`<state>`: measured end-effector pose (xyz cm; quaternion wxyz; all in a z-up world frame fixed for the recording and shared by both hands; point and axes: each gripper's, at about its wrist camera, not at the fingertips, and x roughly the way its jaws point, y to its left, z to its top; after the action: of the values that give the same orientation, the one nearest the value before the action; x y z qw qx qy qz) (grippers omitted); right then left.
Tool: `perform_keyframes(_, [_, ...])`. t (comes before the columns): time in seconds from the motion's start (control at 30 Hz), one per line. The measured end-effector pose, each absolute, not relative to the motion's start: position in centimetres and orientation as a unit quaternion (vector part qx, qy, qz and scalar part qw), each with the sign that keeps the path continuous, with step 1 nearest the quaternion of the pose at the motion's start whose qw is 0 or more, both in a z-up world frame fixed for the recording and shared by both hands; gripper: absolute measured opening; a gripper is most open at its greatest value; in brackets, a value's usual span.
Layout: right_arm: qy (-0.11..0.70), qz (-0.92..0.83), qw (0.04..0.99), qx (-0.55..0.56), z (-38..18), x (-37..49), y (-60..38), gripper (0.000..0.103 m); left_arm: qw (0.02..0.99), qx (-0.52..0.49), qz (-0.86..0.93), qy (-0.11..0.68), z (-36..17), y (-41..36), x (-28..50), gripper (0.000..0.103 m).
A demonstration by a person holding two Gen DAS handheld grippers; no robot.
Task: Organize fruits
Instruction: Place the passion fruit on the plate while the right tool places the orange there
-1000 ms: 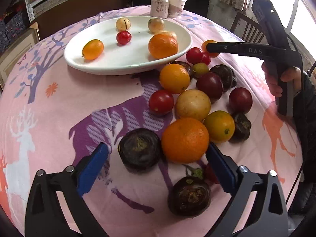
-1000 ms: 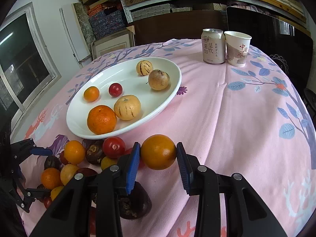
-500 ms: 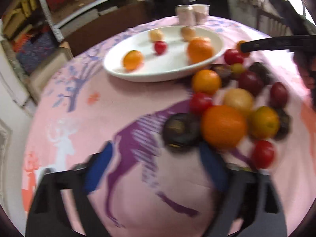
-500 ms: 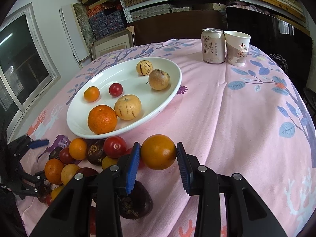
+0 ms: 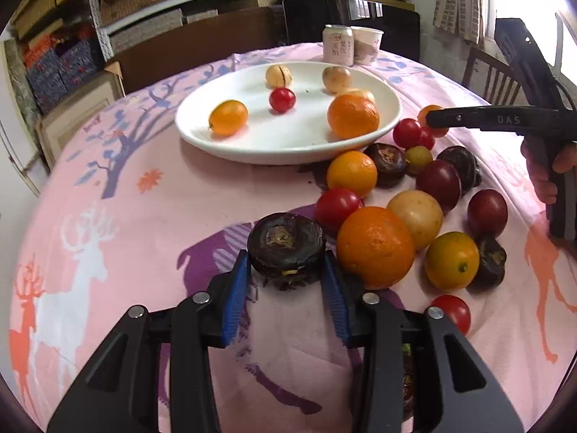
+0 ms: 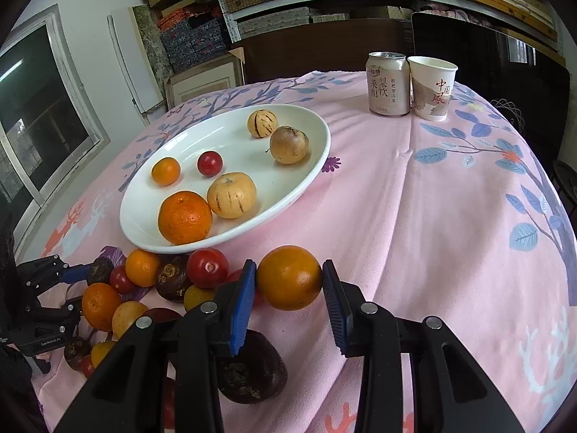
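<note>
Fingers (image 5: 238, 290) pinch water chestnut (image 5: 286, 245); right's (image 6: 242, 301) orange (image 6: 289, 277).

Black claw (image 5: 286, 279) frames, ribbed blue pads (image 5: 236, 297), silver screws.

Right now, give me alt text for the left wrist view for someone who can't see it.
The left tongs clamp a dark round fruit on a pink tablecloth, beside a cluster of loose oranges and tomatoes. Beyond, a white plate holds more fruit, and the right tongs reach in from the right.
</note>
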<state>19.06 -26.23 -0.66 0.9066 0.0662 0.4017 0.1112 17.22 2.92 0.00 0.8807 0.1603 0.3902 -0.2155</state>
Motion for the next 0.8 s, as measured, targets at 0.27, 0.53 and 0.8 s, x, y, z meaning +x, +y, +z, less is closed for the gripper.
perform_keyframes(0.27, [0.395, 0.115, 0.909, 0.069, -0.3, 18.9, -26.2, 0.038, 0.895, 0.177, -0.192, 0.362, 2.1, 2.8, 15.7, 0.040])
perform_keyframes(0.53, [0.311, 0.107, 0.942, 0.064, 2.9, 17.3, -25.8, 0.038, 0.929, 0.155, -0.157, 0.298, 5.3, 2.7, 16.2, 0.040])
perform_keyframes(0.8, [0.318, 0.105, 0.942, 0.024, 4.9, 20.4, -24.4, 0.038, 0.933, 0.136, -0.153, 0.296, 8.2, 0.8, 23.0, 0.040])
